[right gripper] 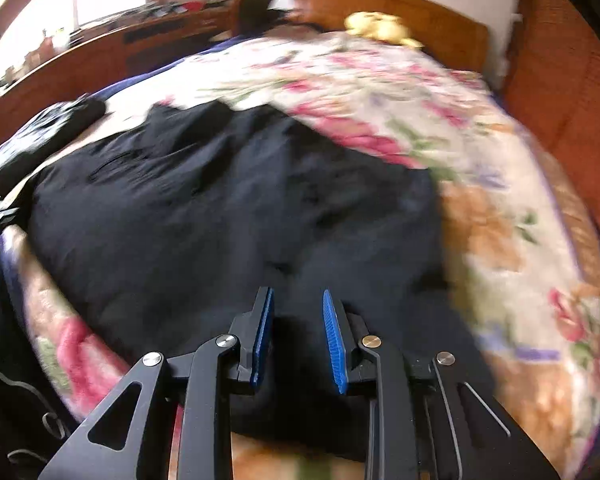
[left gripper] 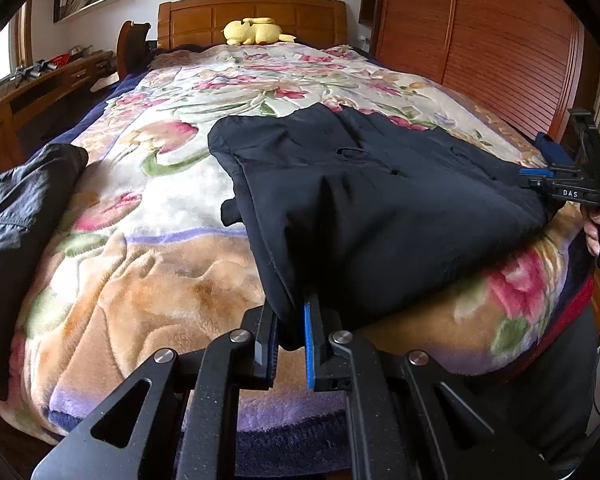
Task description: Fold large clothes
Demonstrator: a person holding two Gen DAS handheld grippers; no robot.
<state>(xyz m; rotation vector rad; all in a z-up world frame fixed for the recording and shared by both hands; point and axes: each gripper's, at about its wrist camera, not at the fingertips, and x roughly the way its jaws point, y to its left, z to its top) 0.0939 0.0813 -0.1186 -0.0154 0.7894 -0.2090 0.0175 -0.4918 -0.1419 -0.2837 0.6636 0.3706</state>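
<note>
Bed: soft flowery blanket (left gripper: 148,184).
Left tongs (left gripper: 291,334): pinching the big black cloth garment (left gripper: 364,184); keep tight.
Right tongs (right gripper: 298,334): spread, empty; grab the near edge.

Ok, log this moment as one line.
left gripper: shut on garment | right gripper: open, nothing between pads, over garment | blanket: under garment | fold: not done
</note>
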